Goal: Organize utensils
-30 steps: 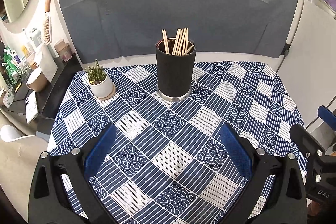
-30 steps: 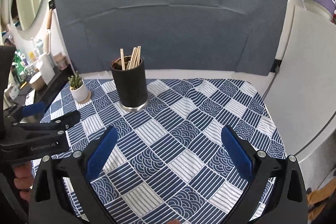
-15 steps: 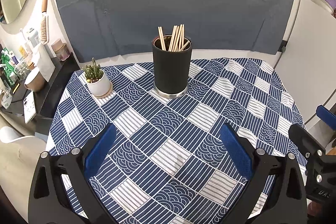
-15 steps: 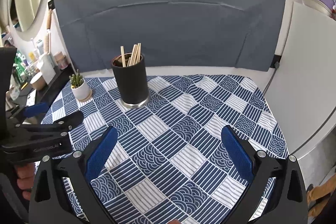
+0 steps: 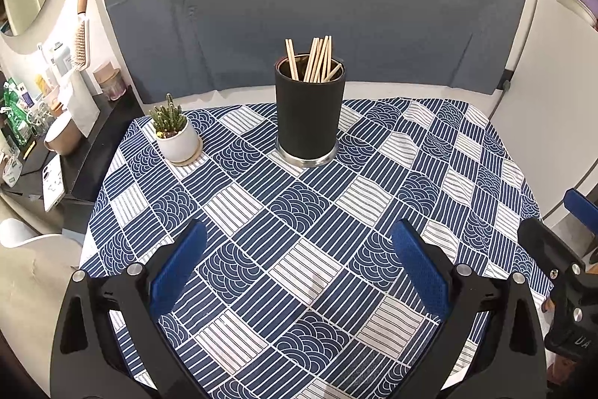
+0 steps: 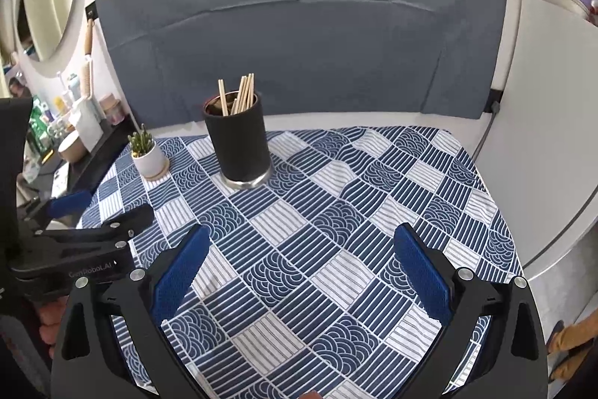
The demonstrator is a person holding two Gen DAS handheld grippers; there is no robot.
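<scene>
Chopsticks (image 5: 317,59) are standing bunched & leaning inside a black cup (image 5: 308,111), which is sitting upright on the blue-and-white patterned cloth (image 5: 299,212) toward the far side of the table; in the right wrist view the same chopsticks (image 6: 239,96) are poking out of the cup (image 6: 239,143) w/ tips fanning a bit. No loose utensils are showing on the cloth around the cup. Just left of the cup, apart from it, a small cactus in a white pot (image 5: 175,133) is resting on a round coaster. Behind the cup a grey backdrop (image 5: 310,6) is hanging against the wall. Well left of the cup, off the cloth, a dark shelf (image 5: 93,137) is carrying bottles, jars & a hairbrush. Nearer the camera than the cup, the left gripper (image 5: 298,262) is hovering over the cloth w/ jaws spread wide, nothing btwn the blue pads. The right gripper (image 6: 301,258) is likewise hovering on the near side of the cup, jaws wide apart & holding nothing. Both are well apart from the cup.
</scene>
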